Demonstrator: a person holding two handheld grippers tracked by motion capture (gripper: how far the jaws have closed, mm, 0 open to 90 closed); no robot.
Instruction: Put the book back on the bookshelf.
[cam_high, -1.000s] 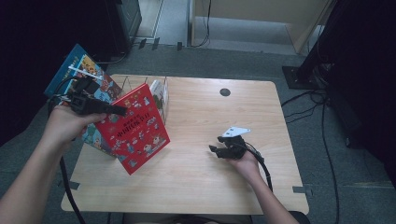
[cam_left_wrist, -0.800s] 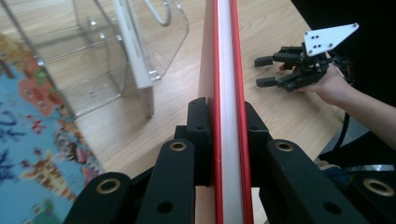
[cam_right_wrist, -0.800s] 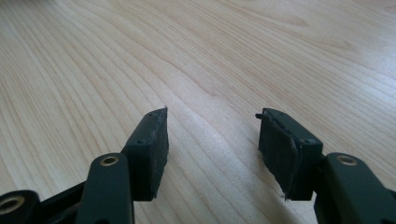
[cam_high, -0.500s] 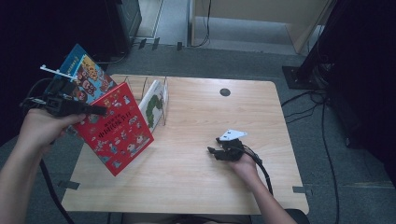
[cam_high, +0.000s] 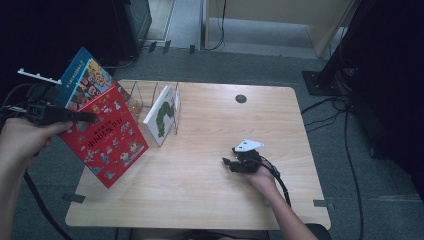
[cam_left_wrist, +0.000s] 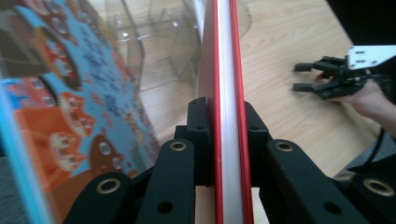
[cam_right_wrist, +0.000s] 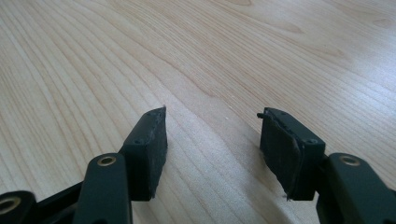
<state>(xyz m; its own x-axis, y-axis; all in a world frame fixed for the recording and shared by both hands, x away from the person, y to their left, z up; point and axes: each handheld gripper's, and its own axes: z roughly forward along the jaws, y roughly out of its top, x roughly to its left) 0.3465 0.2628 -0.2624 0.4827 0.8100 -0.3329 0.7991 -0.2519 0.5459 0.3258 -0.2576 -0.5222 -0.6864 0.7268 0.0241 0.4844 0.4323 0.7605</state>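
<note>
My left gripper (cam_high: 91, 118) (cam_left_wrist: 225, 106) is shut on the edge of a red picture book (cam_high: 109, 142) (cam_left_wrist: 225, 56), held tilted over the table's left edge. A blue picture book (cam_high: 86, 81) (cam_left_wrist: 56, 107) stands just behind and left of it, outside the jaws. Right of them is a clear rack (cam_high: 150, 95) (cam_left_wrist: 154, 42) holding a leaning white book with a green figure (cam_high: 162, 114). My right gripper (cam_high: 226, 162) (cam_right_wrist: 212, 114) (cam_left_wrist: 299, 77) rests on the wooden table (cam_high: 210, 200) right of centre, open with nothing between its fingers (cam_right_wrist: 149, 140).
A dark round grommet (cam_high: 241, 98) sits in the tabletop near the far edge. Cables (cam_high: 345, 130) run over the grey floor to the right, and dark equipment stands beyond the table at the left and right.
My left gripper has carried the red book to the left, away from the rack, out over the table's left edge. The right gripper has stayed where it was.
</note>
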